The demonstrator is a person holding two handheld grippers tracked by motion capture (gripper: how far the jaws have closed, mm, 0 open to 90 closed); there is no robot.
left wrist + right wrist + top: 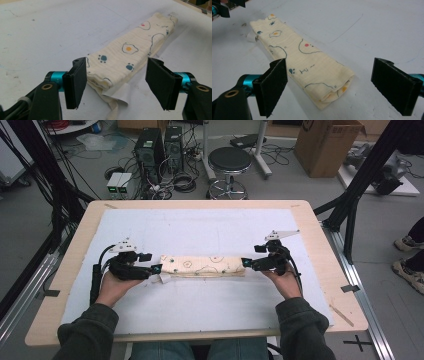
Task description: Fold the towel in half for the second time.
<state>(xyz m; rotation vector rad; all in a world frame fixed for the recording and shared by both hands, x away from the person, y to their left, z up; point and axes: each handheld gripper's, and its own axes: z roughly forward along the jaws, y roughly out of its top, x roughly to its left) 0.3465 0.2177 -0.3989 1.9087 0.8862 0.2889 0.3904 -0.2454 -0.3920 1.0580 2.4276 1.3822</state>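
A folded cream cloth (202,266) printed with eggs and paw prints lies lengthwise on the white table cover (200,230). The left gripper (156,269) sits at its left end and the right gripper (246,263) at its right end. Both have their jaws spread apart, holding nothing.

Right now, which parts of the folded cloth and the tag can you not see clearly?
- Folded cloth: its underside and inner layers are hidden by its own folds in both gripper views.
- White tag: any print is not visible; the cloth covers part of it.
- Cloth pattern: too small in the high view.
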